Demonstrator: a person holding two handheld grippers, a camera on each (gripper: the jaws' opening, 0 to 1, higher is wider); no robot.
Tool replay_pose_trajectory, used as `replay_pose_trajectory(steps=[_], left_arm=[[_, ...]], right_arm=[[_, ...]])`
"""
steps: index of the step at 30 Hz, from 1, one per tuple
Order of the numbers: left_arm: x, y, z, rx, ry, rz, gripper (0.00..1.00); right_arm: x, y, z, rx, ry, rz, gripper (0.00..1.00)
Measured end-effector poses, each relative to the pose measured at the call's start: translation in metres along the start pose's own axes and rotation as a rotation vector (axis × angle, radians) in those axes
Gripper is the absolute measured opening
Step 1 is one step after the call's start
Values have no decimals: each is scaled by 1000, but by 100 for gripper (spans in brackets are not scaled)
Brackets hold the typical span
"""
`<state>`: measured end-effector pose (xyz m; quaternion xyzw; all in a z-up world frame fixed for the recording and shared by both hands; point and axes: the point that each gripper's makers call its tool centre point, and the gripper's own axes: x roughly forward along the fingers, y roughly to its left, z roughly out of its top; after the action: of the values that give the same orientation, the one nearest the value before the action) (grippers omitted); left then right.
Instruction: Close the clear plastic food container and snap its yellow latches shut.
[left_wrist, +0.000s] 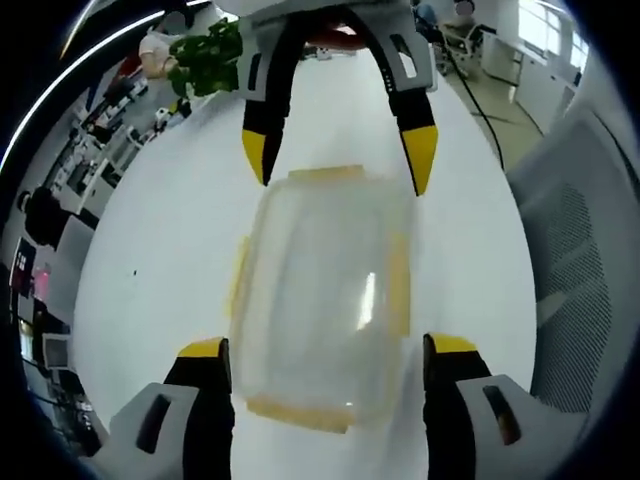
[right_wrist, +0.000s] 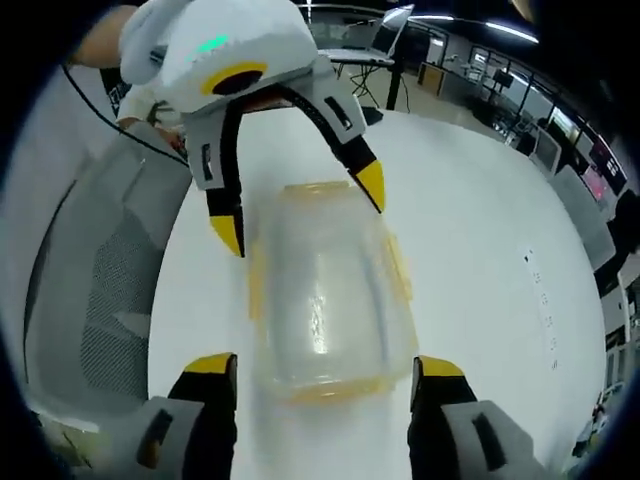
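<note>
- The clear plastic food container (left_wrist: 322, 300) sits on the white table (left_wrist: 150, 260), lid resting on top, directly between the two grippers, which face each other from its opposite short ends.
- The left gripper (left_wrist: 328, 352) has its jaws spread wide, holding nothing; the yellow tips flank the near end of the container without a clear sign of contact.
- The right gripper (right_wrist: 325, 365) is likewise spread and empty, its tips on either side of its own near end.
- The yellow latches (right_wrist: 257, 280) along the rim are blurred — whether any is already snapped cannot be told.
- Risk: the container is light and the table looks smooth; pressing one latch from a single end probably pushes the container away instead of seating the latch.
- Risk: if the lid is not squarely seated, a latch forced down may miss the rim lip or tilt the lid up on the far side.
- Risk: a narrow jaw tip can slide off a latch tab and strike the lid — keep the opposite gripper braced against the far end.
- An office chair (left_wrist: 585, 270) stands beside the table, clear of the work.
</note>
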<state>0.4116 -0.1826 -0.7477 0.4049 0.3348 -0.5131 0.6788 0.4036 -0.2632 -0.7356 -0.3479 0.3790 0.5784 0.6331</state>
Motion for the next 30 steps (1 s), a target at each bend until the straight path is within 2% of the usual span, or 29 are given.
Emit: replay_pose_trajectory(steps=[6,15,18,23,30], left_arm=[[3,1,-1,21,8,1,79],[6,10,-13,38,37,19,78],[7,8,-15,17,49,5,77],[9,9,-17,52,64,22,76],[9,10,-17,39,56,22,75]], right_arm=[[5,-4,1,-31,7,-27,72],[13,-8,-3,-75,41,-49,73],[15,-10,-5,-99,57,-54,73],[16,-12,-5,-111,58,-69,71],[16,-11,-5,-106,53,-62,70]])
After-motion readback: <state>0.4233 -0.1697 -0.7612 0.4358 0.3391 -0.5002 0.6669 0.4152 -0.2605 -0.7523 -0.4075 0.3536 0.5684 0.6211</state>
